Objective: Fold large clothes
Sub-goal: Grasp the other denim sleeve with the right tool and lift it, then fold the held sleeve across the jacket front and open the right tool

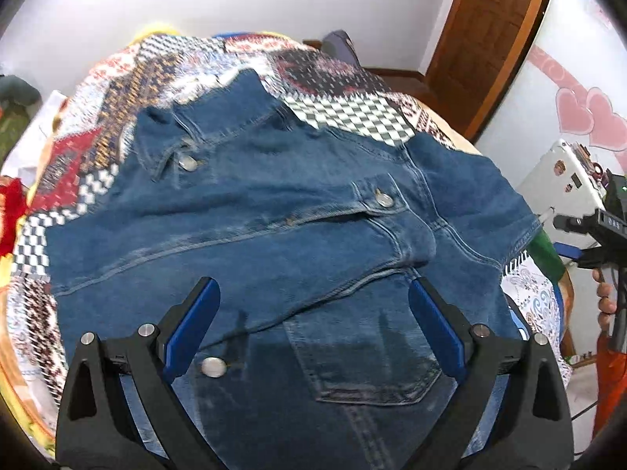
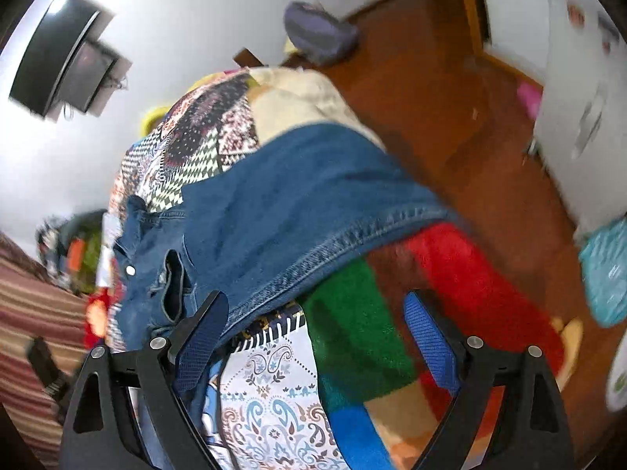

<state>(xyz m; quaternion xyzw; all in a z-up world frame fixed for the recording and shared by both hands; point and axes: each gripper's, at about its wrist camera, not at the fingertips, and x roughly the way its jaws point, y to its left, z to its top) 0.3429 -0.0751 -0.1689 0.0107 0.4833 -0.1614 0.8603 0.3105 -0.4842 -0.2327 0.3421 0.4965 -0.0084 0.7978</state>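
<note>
A blue denim jacket [image 1: 274, 215] lies spread on a patchwork bedspread [image 1: 117, 117], collar at the far side, a sleeve folded across its front and a chest pocket near me. My left gripper [image 1: 313, 297] hovers open just above the jacket's near part, holding nothing. In the right wrist view the jacket [image 2: 294, 203] drapes over the bed's side, its stitched hem running diagonally. My right gripper [image 2: 317, 309] is open and empty just below that hem, its left finger close to the cloth. The right gripper's body shows at the far right of the left wrist view [image 1: 599, 231].
A paisley cloth [image 2: 270, 391] and a green, red and blue fuzzy blanket [image 2: 352, 333] hang under the jacket at the bed's edge. A wooden floor [image 2: 450, 98], a wooden door [image 1: 482, 39] and a white appliance [image 1: 560, 180] stand to the right.
</note>
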